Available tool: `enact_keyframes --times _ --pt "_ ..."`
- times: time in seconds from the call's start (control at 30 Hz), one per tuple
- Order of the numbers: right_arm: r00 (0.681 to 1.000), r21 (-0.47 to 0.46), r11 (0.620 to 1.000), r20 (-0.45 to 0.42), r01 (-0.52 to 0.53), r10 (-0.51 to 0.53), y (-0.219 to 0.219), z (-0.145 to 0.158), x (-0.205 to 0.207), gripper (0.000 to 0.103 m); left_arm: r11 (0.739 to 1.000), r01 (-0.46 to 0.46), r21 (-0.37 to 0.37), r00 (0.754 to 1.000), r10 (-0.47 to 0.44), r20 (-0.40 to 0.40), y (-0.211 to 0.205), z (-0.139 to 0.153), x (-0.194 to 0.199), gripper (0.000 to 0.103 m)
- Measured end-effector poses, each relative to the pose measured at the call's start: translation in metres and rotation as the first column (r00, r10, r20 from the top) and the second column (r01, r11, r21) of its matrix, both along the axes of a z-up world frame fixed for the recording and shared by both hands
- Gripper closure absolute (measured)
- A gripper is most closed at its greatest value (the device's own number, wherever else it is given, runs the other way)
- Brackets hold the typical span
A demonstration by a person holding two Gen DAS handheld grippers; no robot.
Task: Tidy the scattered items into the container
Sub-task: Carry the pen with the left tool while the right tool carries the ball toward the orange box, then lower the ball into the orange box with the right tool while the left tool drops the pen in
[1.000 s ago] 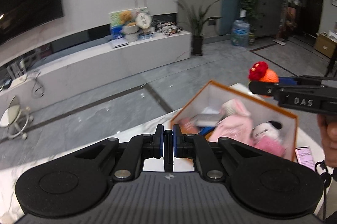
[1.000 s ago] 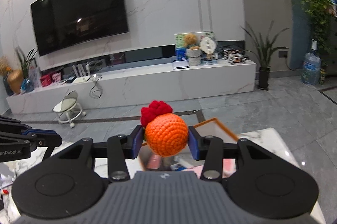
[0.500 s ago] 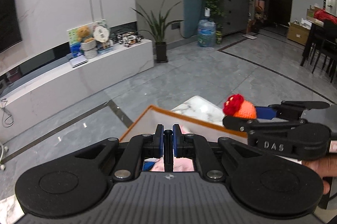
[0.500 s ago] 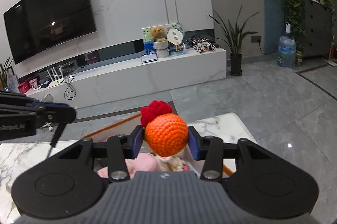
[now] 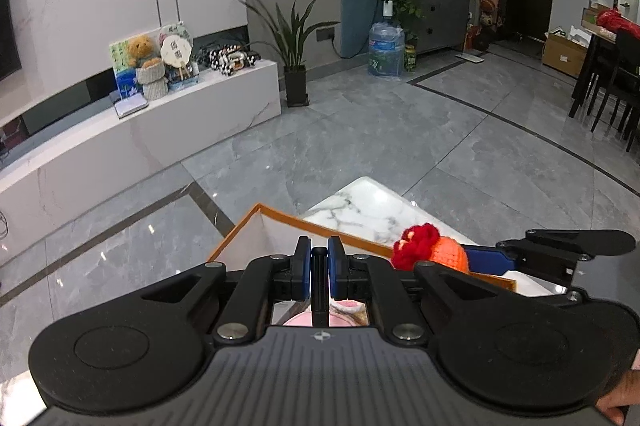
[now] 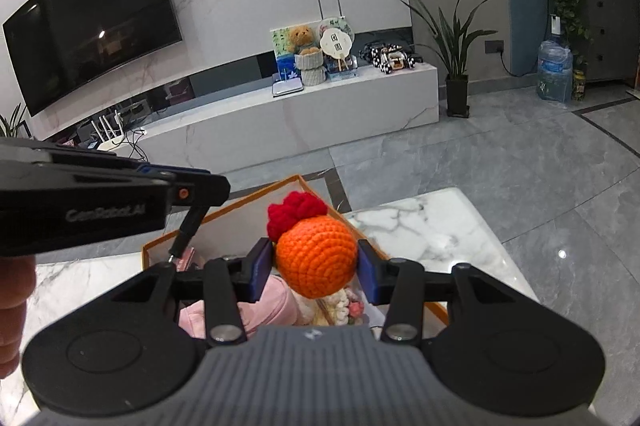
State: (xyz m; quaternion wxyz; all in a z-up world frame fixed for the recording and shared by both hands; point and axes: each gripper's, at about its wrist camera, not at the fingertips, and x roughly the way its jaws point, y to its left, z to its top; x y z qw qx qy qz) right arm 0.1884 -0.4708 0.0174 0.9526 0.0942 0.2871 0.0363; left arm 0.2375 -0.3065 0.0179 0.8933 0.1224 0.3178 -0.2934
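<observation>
Marble-patterned white table top [image 6: 432,226] stands on a grey tiled living-room floor, with a long white TV bench and a wall-mounted television behind it. On the table sits an open box [image 6: 240,203] with an orange rim and pale inner walls; this is the container.

Your right gripper [image 6: 316,264] holds a crocheted orange ball [image 6: 316,256] with a red tuft on top. Its blue pads [image 6: 260,266] press the ball from both sides, about as wide apart as the ball is broad. The ball is roughly round, so it has no long axis to line up.

The relation that matters: the ball hangs directly above the open box, inside the line of the rim, with a pink plush toy [image 6: 272,306] and other soft items visible below it. In the left wrist view the ball [image 5: 436,254] shows over the box's far right rim [image 5: 360,246], so it looks nearer that edge than the centre. Judging from this, releasing should drop it inside, though easing it inward first would be safer.

Your left gripper [image 5: 319,268] has its jaws nearly closed on a thin dark stick-like thing; what it is cannot be told. It also hovers over the box, just beside the right gripper [image 5: 520,258].
</observation>
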Motion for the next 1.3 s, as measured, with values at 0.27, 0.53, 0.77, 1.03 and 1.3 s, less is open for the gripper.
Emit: enact_keyframes --times 0.27,0.53,0.77,1.03,1.3 --pt "0.999 -0.010 1.000 -0.034 -0.013 0.012 0.003 -0.013 0.009 0.052 0.999 -0.038 -0.001 0.999 0.038 -0.033 0.008 -0.018 0.014 0.093" --pt "0.999 -0.011 1.000 -0.031 -0.014 0.013 0.006 -0.012 0.007 0.052 0.999 -0.043 -0.005 0.998 0.043 -0.043 0.008 -0.024 0.016 0.093" --pt "1.000 -0.011 1.000 -0.027 -0.014 0.014 0.007 -0.011 0.005 0.052 0.999 -0.041 -0.002 0.998 0.041 -0.042 0.005 -0.024 0.016 0.093" --pt "1.000 -0.009 1.000 -0.024 -0.013 0.013 0.007 -0.010 0.004 0.052 0.999 -0.046 0.014 0.999 0.046 -0.016 0.003 -0.020 0.012 0.093" --pt "1.000 -0.007 1.000 -0.021 -0.007 0.006 0.017 -0.010 -0.001 0.052 0.999 -0.053 0.013 0.998 0.053 -0.017 0.002 -0.018 0.013 0.093"
